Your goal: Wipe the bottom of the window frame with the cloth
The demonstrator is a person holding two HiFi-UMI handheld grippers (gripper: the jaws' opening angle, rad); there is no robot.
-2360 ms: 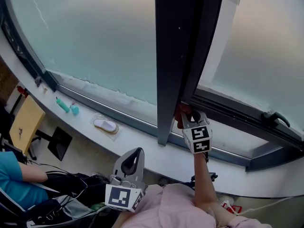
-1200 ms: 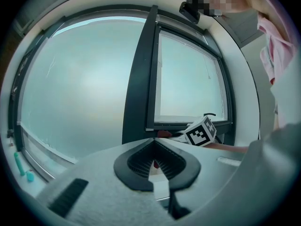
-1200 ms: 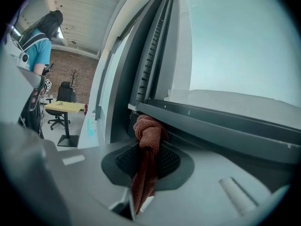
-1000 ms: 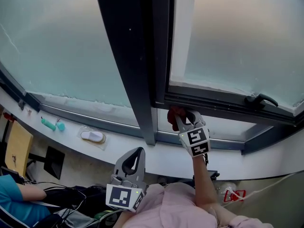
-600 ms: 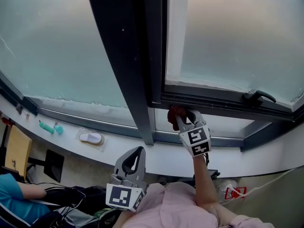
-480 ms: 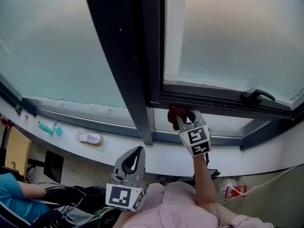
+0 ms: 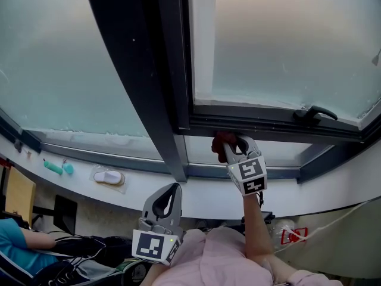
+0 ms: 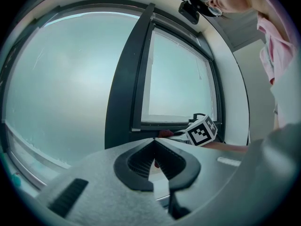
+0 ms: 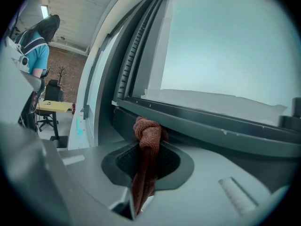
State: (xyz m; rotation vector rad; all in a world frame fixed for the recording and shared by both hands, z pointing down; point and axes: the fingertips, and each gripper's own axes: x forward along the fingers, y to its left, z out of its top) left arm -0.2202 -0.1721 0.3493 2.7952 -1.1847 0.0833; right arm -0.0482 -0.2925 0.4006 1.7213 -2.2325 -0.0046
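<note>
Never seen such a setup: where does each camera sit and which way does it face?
Head view: on the head, facing down at the window frame; left gripper, right gripper, forearm show.
Left gripper view: on that gripper, facing the window frame; shut jaws show.
Right gripper view: on that gripper, facing the frame; jaws pinch the cloth.
All share the frame.

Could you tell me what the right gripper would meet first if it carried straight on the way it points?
Probably the dark bottom rail of the window frame: the red cloth clamped in the right gripper looks pressed against it.
</note>
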